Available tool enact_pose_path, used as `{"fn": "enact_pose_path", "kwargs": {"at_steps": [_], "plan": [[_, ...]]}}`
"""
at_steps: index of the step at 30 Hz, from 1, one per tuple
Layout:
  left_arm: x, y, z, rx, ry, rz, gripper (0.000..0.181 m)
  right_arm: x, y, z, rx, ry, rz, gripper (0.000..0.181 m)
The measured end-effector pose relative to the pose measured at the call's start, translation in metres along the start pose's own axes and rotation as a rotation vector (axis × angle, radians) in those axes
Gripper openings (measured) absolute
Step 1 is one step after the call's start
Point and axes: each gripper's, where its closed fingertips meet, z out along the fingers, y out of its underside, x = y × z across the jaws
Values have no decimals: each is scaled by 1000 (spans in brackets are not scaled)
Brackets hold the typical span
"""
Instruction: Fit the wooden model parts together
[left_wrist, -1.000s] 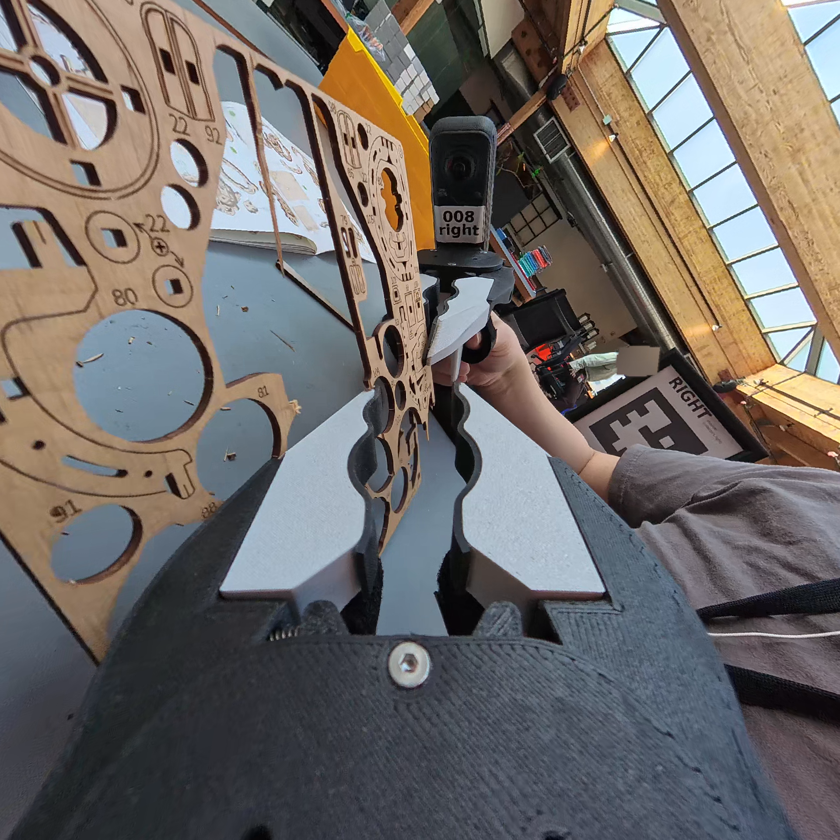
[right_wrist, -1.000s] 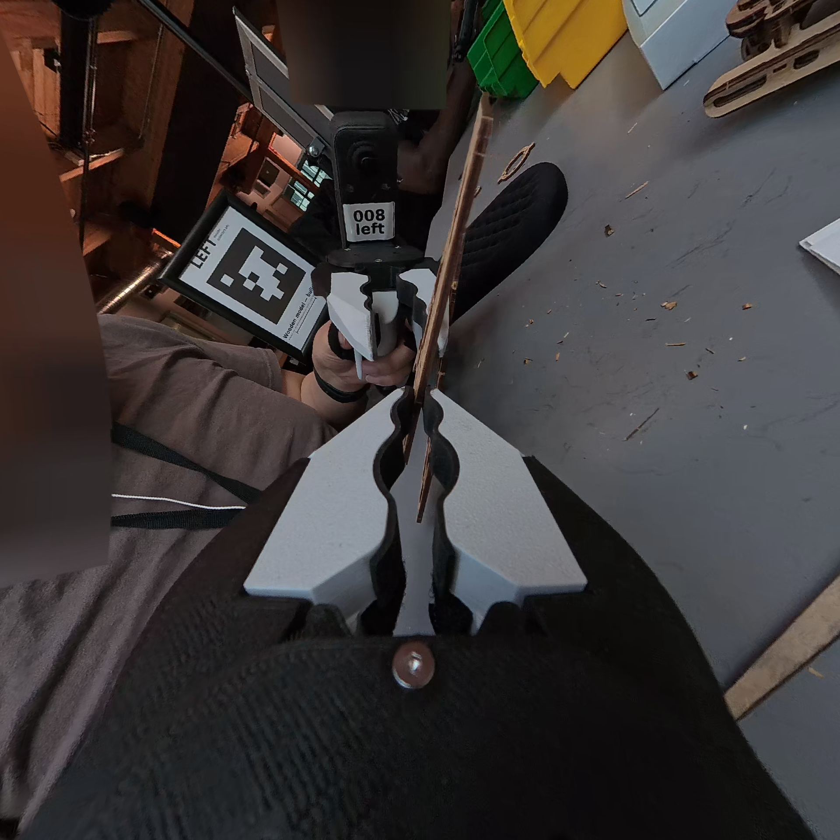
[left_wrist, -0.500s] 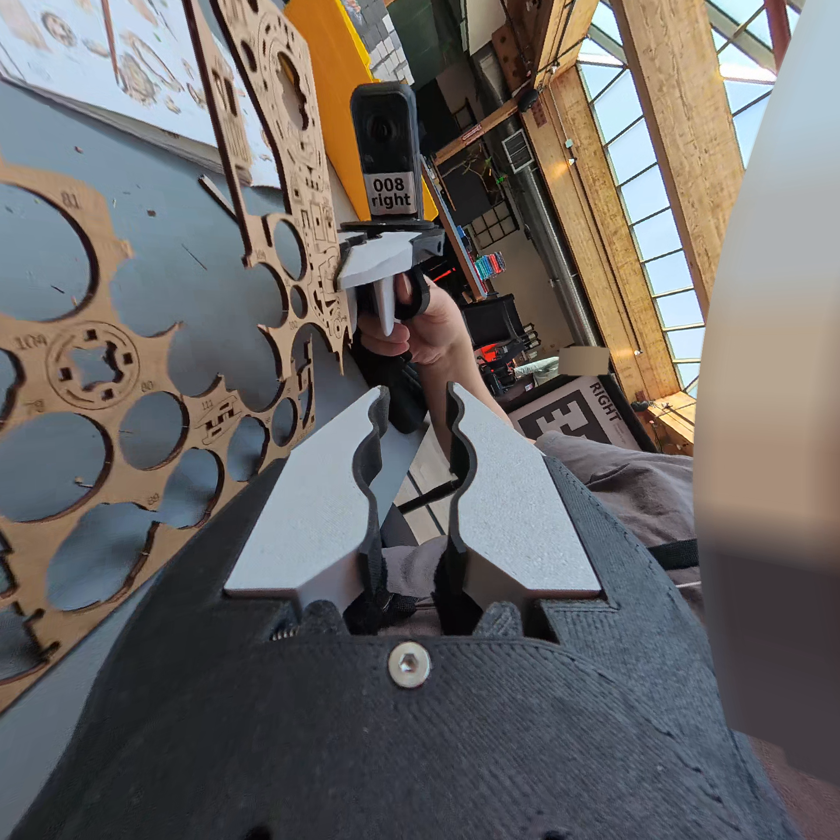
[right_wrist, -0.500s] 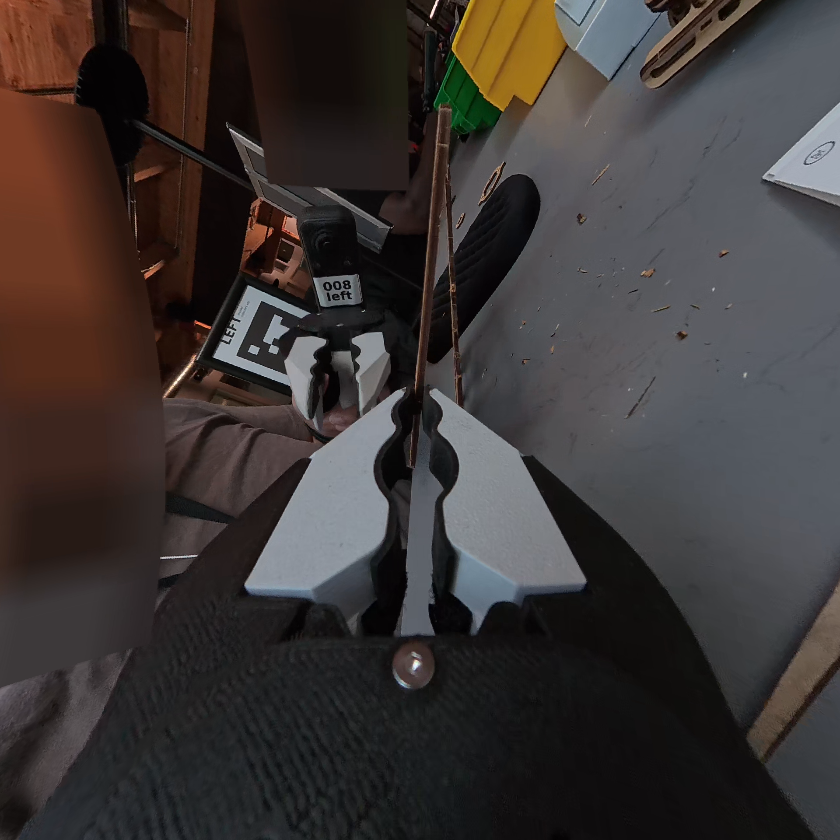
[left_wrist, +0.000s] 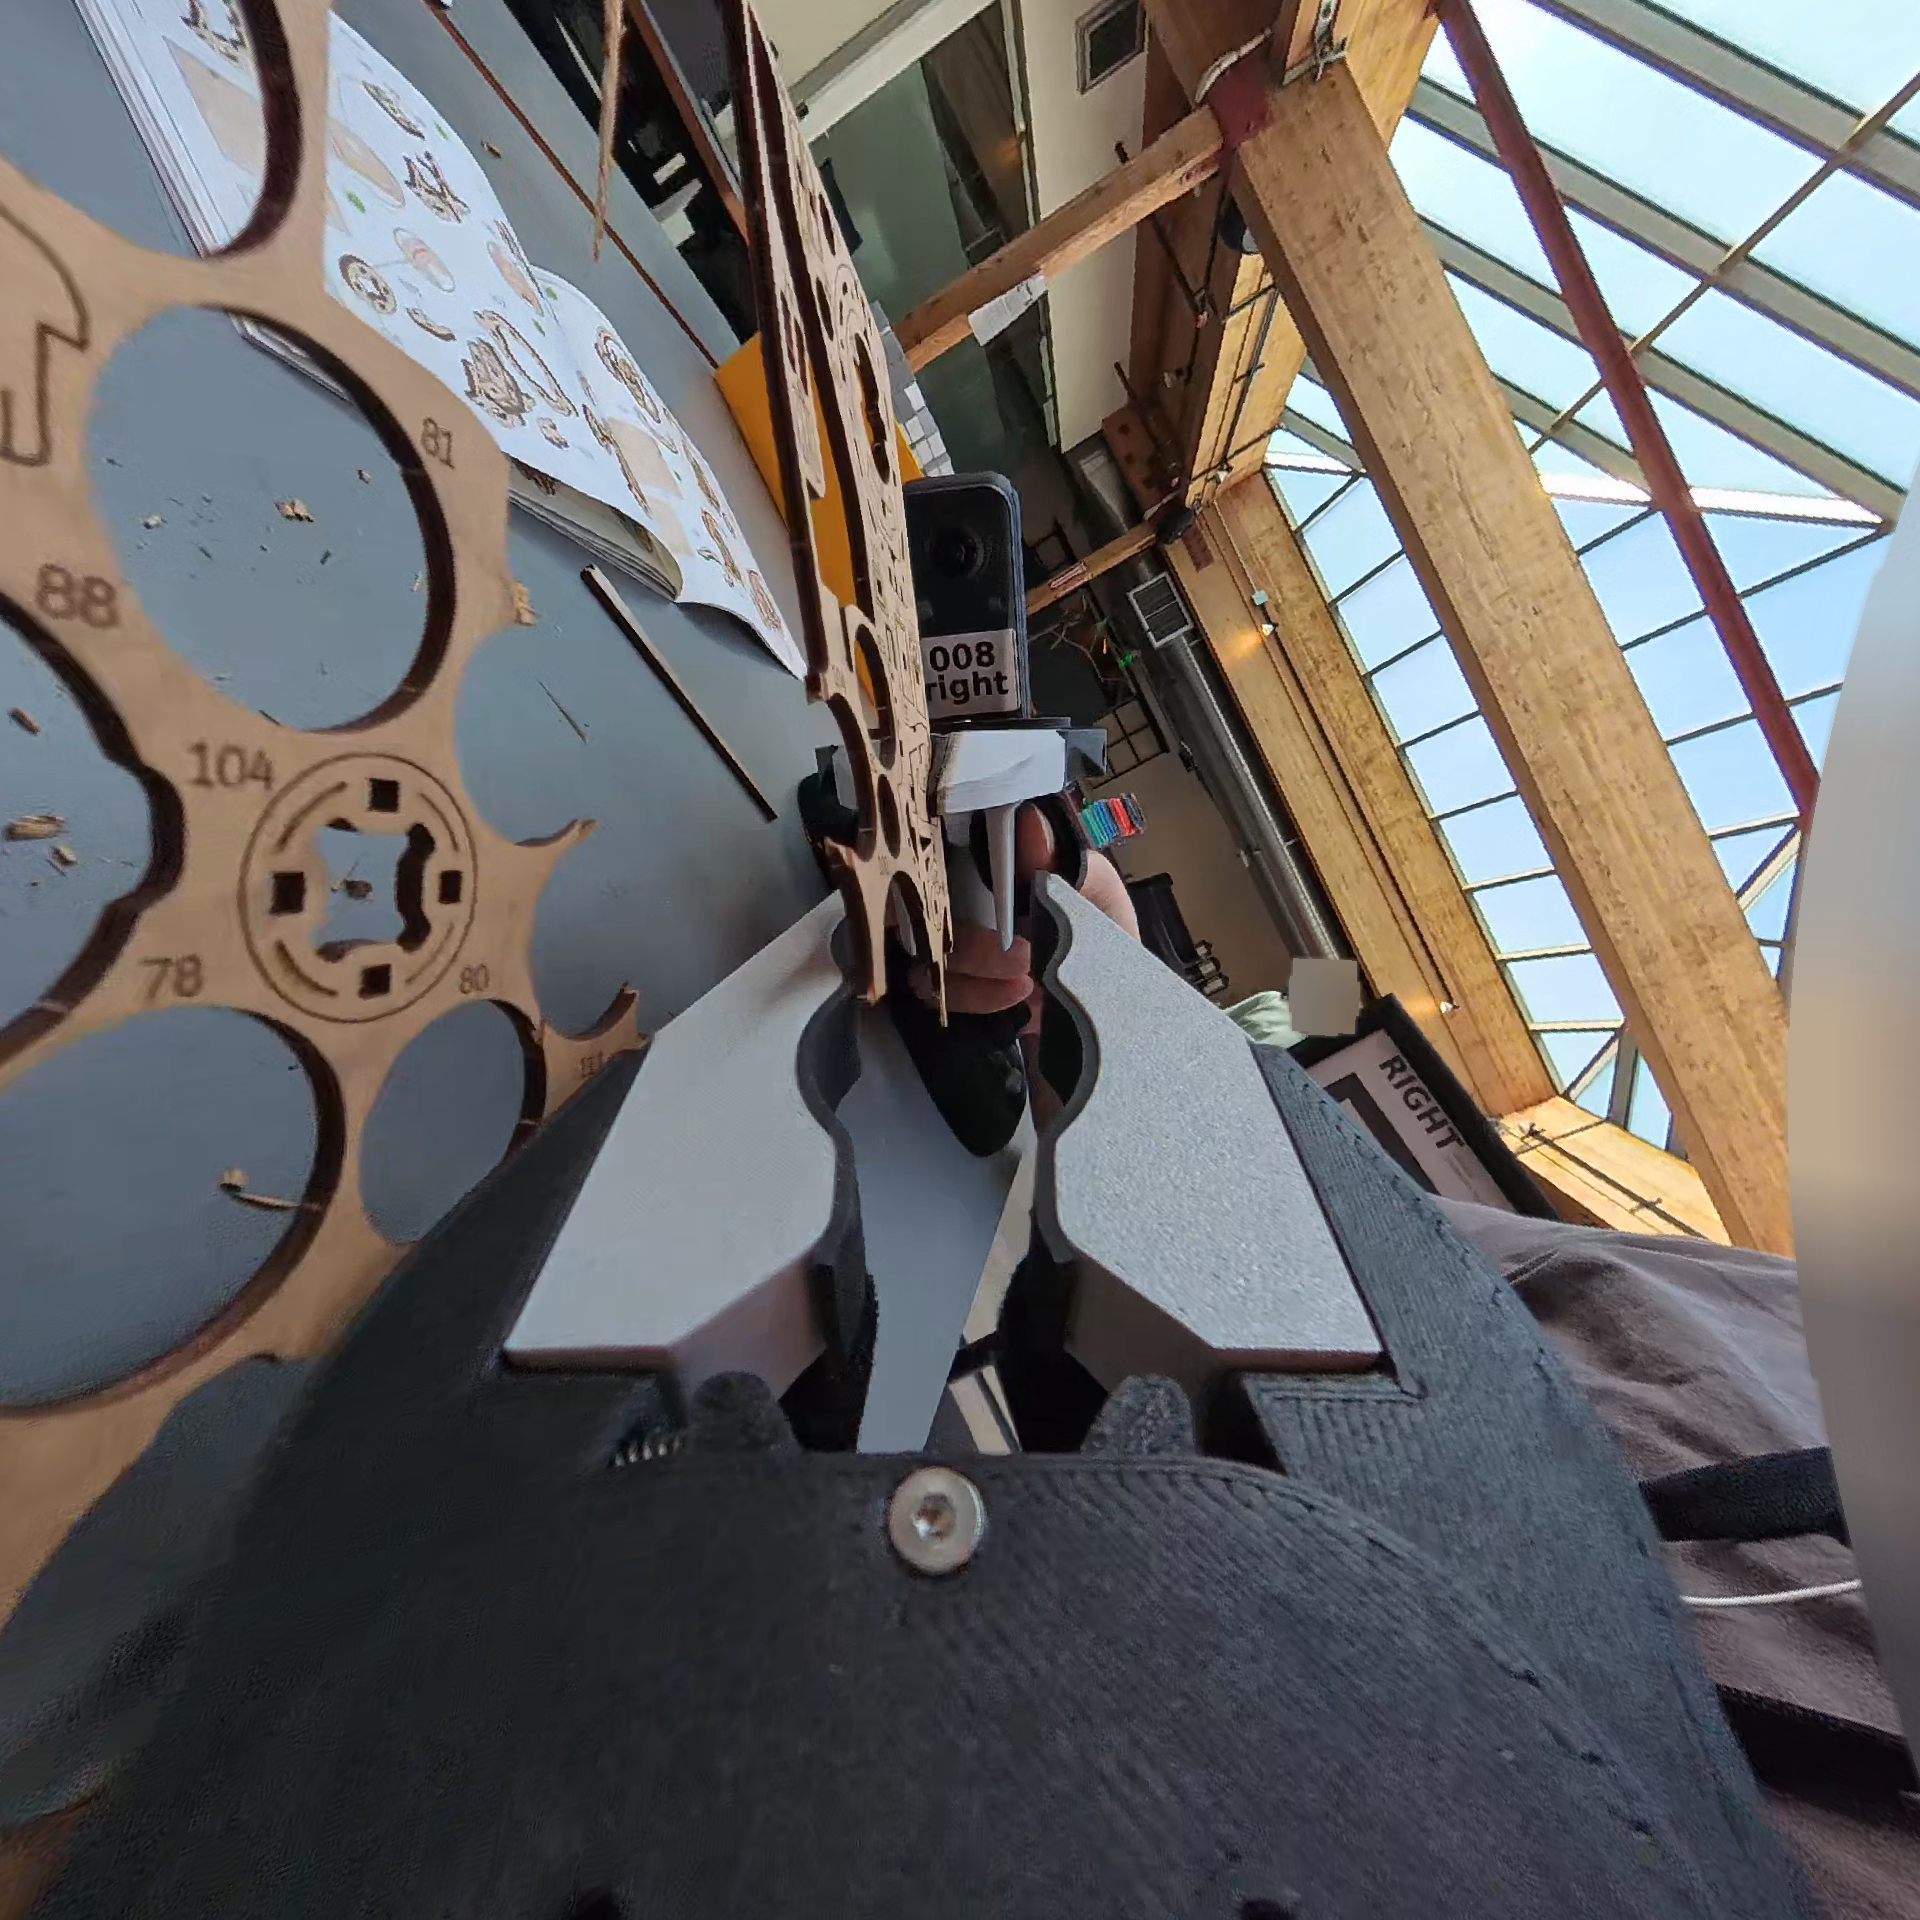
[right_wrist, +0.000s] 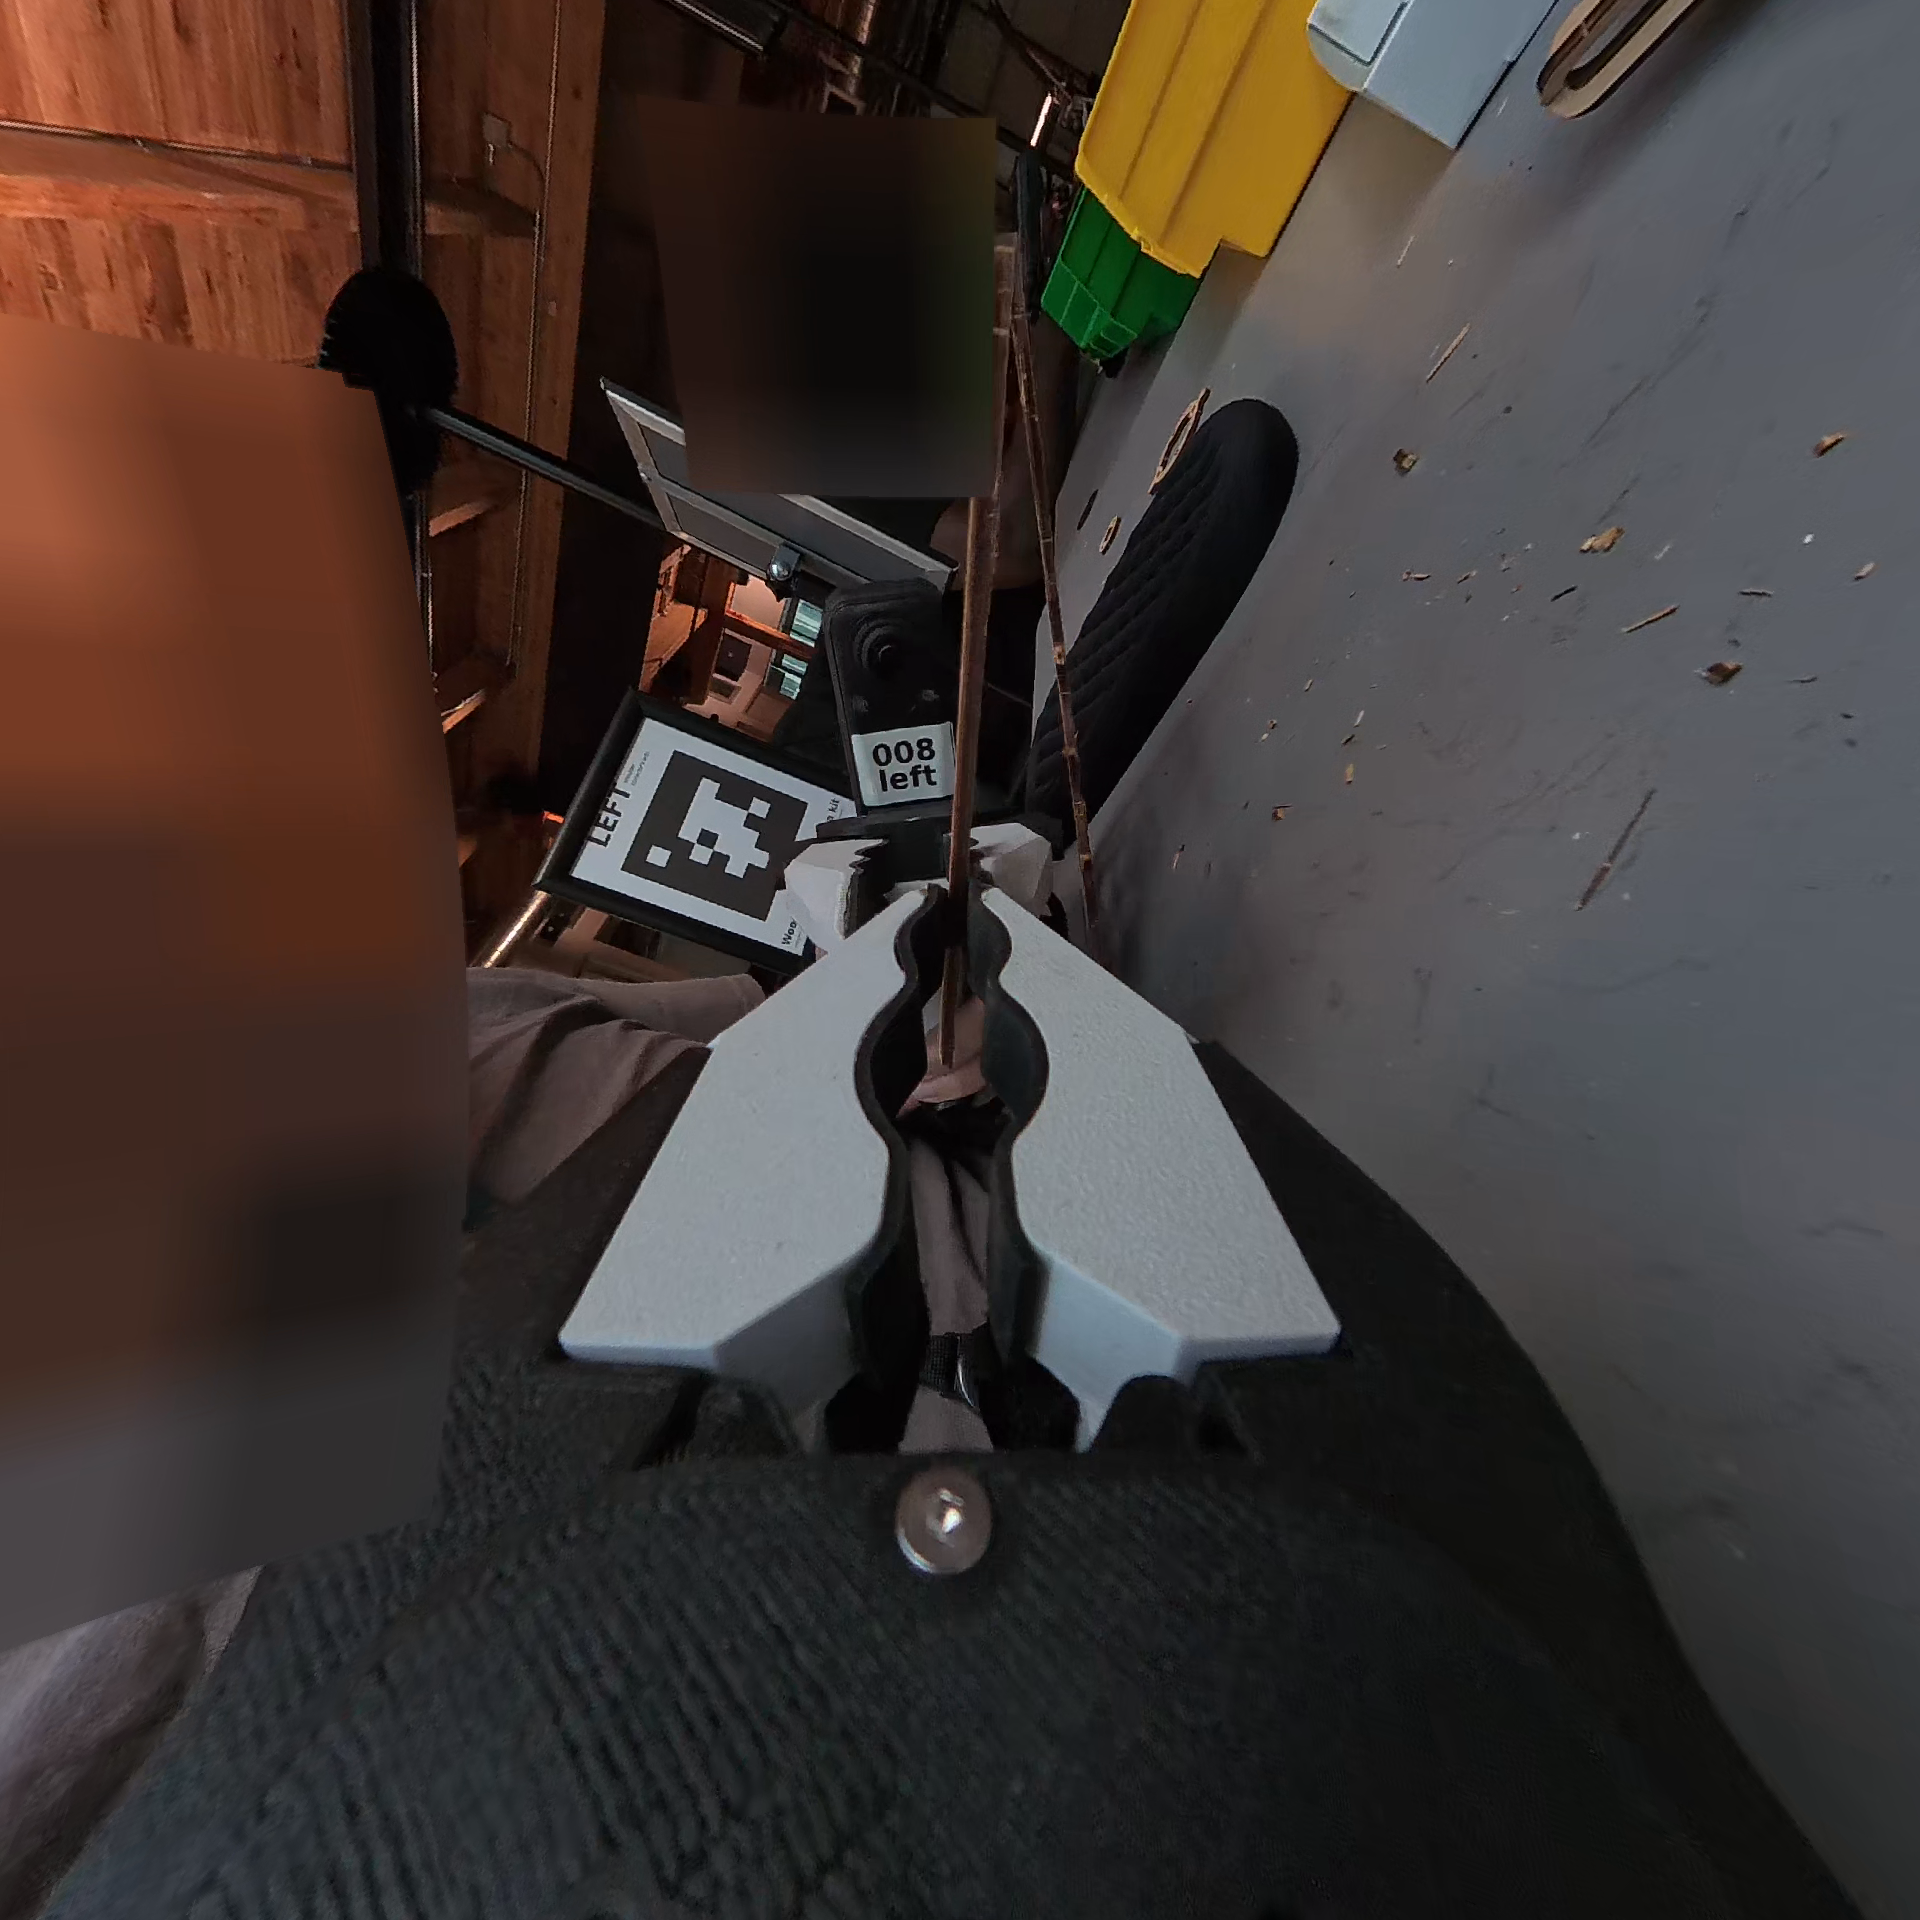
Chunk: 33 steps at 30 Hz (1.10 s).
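With my right gripper (right_wrist: 951, 914) clamped on the upright sheet's (left_wrist: 831, 436) lower edge above the bench (right_wrist: 1558, 727), I'd steady it while guiding my wide left gripper (left_wrist: 940, 935) around its edge.

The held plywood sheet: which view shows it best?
Left wrist view: the sheet shows its cutouts, pinched by the right gripper. Right wrist view shows only its thin edge between that gripper's fingers.
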Motion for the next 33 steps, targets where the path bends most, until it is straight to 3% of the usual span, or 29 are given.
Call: {"fn": "enact_pose_path", "kwargs": {"at_steps": [2,4,13,17,20,33], "plan": [[0,-1,4,11,28,-44,22,0,4,4,-20,0,-8,0],[-4,0,5,17,42,-74,2,-2,7,7,-34,-14,-18,1],[-12,4,6,-26,12,-81,2,7,9,6,-94,52,-66,7],[-12,5,6,-28,6,-76,2,1,4,5,-84,-3,47,18],[-13,4,5,-24,4,-80,2,3,-5,-1,-32,-20,108,16],[-15,9,4,-62,-28,-69,2,13,13,10,-132,56,60,4]]}}
